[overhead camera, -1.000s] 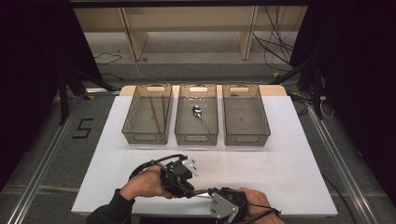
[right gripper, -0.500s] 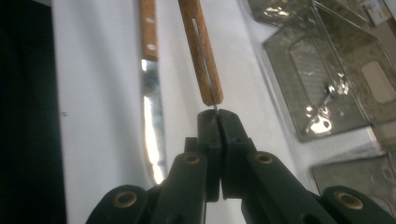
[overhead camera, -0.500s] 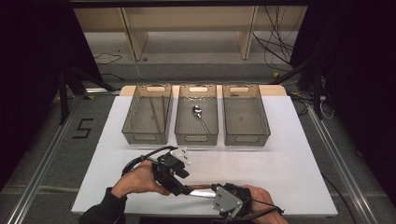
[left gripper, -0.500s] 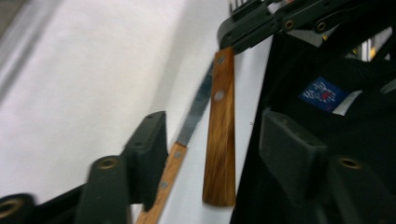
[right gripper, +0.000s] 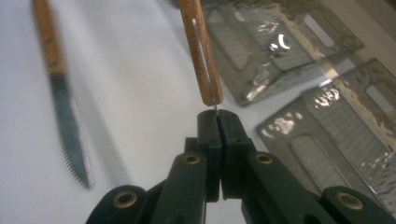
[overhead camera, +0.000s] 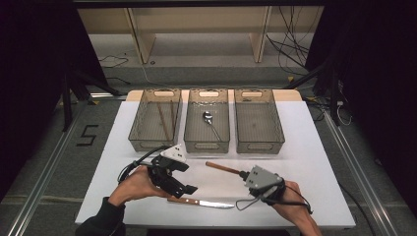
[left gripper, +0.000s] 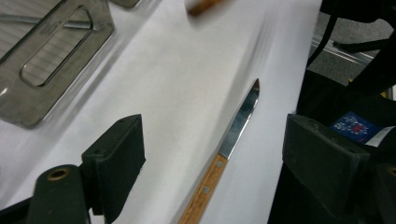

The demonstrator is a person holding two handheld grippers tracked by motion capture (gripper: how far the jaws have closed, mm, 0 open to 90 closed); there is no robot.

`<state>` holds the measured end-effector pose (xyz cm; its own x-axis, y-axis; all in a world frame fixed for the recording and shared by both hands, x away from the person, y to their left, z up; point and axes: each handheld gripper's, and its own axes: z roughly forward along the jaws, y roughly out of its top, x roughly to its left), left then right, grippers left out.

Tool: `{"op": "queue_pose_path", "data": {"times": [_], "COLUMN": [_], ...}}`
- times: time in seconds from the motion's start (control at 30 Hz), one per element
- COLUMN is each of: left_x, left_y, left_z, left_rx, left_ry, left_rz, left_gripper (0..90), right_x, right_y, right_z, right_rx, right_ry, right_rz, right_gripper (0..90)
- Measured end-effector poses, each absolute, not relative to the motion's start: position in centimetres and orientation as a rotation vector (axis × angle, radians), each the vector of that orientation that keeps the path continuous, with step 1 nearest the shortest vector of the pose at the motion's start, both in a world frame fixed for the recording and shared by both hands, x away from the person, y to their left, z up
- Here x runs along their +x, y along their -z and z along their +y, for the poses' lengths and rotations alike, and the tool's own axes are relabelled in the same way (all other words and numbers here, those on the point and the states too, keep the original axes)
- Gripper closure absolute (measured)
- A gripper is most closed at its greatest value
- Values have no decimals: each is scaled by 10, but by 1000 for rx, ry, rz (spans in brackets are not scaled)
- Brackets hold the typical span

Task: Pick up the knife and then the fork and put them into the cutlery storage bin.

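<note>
Left gripper (overhead camera: 189, 189) low over white surface (overhead camera: 305, 147), near front edge, held by left hand (overhead camera: 135, 184) with forearm entering from bottom left. Jaws wide apart, just been opening, nothing between pads. Wooden-handled knife (overhead camera: 199, 201) lies flat on surface below them, blade pointing right.

Right gripper (overhead camera: 242, 174) raised above surface, pointing left and away, right hand (overhead camera: 287, 196) behind it. Jaws clamped on blade of second knife (overhead camera: 222, 167); its wooden handle sticks out toward three bins (overhead camera: 206, 145).
</note>
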<state>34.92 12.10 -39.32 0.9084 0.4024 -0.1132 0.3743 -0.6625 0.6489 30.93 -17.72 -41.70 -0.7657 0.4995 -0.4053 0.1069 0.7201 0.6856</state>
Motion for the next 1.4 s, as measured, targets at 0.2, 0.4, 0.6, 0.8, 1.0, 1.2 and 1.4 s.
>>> {"op": "queue_pose_path", "data": {"times": [0.2, 0.4, 0.6, 0.8, 1.0, 1.2, 1.4], "left_x": [351, 348, 345, 344, 343, 343, 344], "left_y": [407, 416, 421, 425, 427, 428, 430], "left_z": [129, 136, 140, 140, 141, 141, 141], "left_rx": [2317, 2294, 2283, 2301, 2311, 2316, 2315], "left_ry": [-75, -111, -140, -160, -174, -184, -185], "left_rz": [601, 623, 635, 631, 621, 616, 614], "left_gripper": [194, 180, 172, 171, 171, 171, 165], "right_x": [342, 374, 408, 436, 460, 484, 502], "right_y": [397, 380, 371, 366, 361, 360, 364], "right_z": [-194, -208, -221, -230, -234, -232, -225], "right_rx": [690, 922, 1123, 1258, 1360, 1447, 1515], "right_ry": [-1027, -1144, -1193, -1183, -1152, -1139, -1123], "right_rz": [2320, 2313, 2278, 2230, 2176, 2148, 2131], "right_gripper": [892, 892, 892, 891, 890, 890, 889]}}
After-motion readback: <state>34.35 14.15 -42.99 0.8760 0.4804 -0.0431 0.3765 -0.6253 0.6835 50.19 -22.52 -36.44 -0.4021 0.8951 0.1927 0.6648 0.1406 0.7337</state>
